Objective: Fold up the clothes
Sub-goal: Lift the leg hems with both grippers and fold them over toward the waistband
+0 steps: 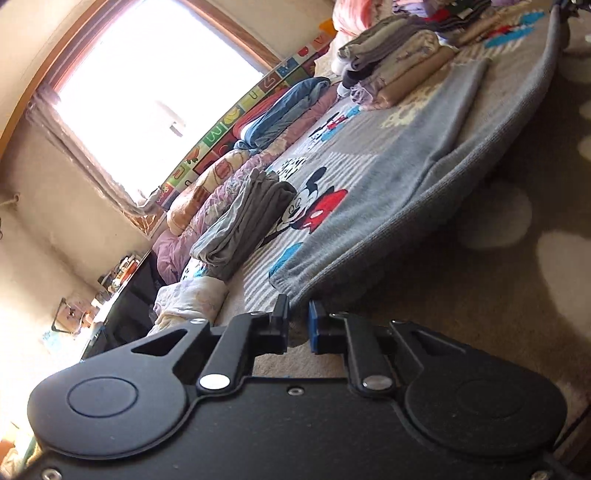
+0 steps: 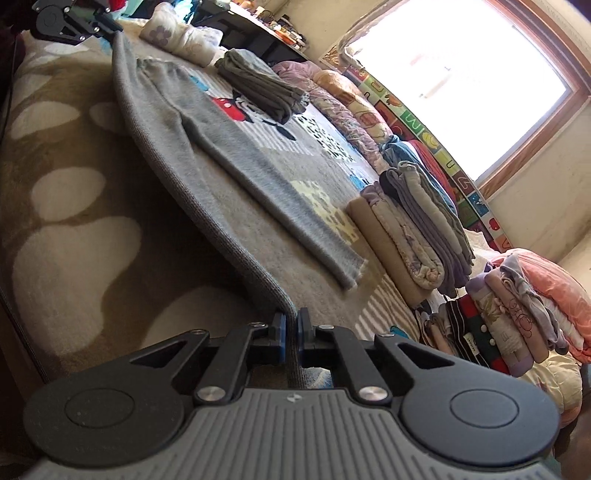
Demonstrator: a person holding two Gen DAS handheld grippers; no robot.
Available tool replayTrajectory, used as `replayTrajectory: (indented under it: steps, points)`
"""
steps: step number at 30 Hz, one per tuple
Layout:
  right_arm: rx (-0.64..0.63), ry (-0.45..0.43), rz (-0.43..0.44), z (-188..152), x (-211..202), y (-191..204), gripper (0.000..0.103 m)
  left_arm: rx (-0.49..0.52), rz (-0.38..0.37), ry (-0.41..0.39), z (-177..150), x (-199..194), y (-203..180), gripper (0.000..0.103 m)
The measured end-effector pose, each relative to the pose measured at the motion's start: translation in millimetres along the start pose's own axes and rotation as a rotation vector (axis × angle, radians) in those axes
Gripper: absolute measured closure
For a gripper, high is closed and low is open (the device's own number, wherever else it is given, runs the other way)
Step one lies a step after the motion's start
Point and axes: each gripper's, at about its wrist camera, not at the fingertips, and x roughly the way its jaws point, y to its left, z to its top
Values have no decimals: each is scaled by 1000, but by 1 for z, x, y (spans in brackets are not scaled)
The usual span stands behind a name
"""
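A grey Mickey Mouse sweater [image 1: 369,184] lies spread on the bed, one sleeve folded across its front [image 2: 266,192]. My left gripper [image 1: 298,314] is shut on the sweater's near corner; it also shows far off in the right wrist view [image 2: 110,27], pinching the edge. My right gripper [image 2: 291,325] is shut on the opposite corner of the same edge [image 2: 280,291]. That edge hangs lifted and taut between both grippers above the tan blanket [image 2: 74,206].
A folded dark grey garment [image 1: 243,221] lies on the sweater's far side. Stacks of folded clothes [image 2: 417,236] stand beyond the sleeve, more [image 2: 509,317] at right. Rolled quilts [image 1: 221,177] line the wall under the window. A dark desk [image 1: 125,314] stands beyond the bed.
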Motion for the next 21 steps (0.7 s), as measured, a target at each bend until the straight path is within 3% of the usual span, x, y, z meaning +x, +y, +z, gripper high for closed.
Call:
replayTrajectory:
  steps: [11, 21]
  points:
    - [11, -25, 11, 47, 50, -69, 97, -205, -26, 41, 35, 43, 39, 96]
    - [105, 63, 113, 71, 131, -114, 97, -288, -59, 134, 51, 100, 55, 98]
